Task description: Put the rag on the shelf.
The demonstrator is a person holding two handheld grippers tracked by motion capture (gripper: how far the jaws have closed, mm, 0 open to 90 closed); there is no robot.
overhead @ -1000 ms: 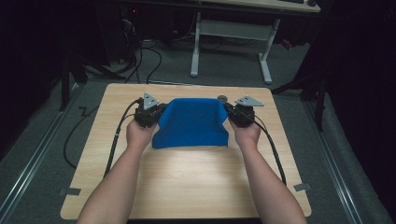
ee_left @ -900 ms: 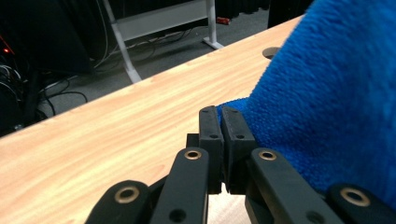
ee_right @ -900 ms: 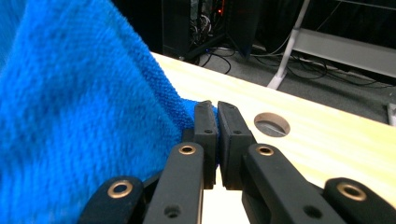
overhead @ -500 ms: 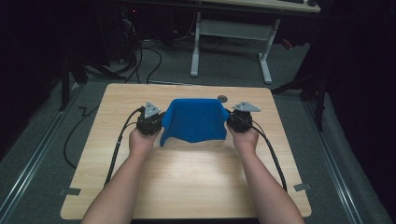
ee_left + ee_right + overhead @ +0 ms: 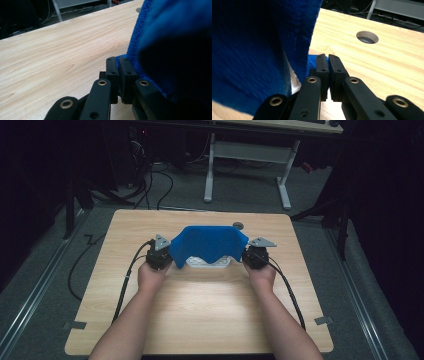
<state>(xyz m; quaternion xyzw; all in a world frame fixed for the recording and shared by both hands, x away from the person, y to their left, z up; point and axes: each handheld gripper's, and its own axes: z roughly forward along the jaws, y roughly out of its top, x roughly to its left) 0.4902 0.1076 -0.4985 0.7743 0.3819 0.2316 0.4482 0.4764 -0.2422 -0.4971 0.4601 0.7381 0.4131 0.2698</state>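
Above the white tray: blue fleece cloth (image 5: 208, 245) hangs stretched between the two claws, its lower edge sagging over the white tray (image 5: 207, 263) that lies on the desk (image 5: 200, 315).
Left claw: left claw (image 5: 161, 260) sits just to the left of the white tray, pads pressed together on the cloth's left corner (in the left gripper view the blue pile (image 5: 160, 50) pokes out right at the closed tips (image 5: 119, 65)).
Right claw: right claw (image 5: 255, 258) sits just to the right of the white tray, likewise pinching the cloth's right corner; the right gripper view shows a scrap of blue (image 5: 262, 45) caught beside the shut tips (image 5: 327, 63).
Cloth's long axis: runs left to right across the desk, from claw to claw, in line with the long side of the white tray.
Cloth versus white tray: the cloth's hanging body stands over and slightly beyond the tray; its front edge dips low over the tray (whether it touches I cannot tell).
Nearer hand: neither; both hands stand about equally close to the white tray, one at each end.
Other landmark: a round cable hole (image 5: 367, 37) in the desk lies beyond the white tray, toward the right.
Judged next move: lower both corners evenly so the cloth drapes over the white tray, keeping the corners level.
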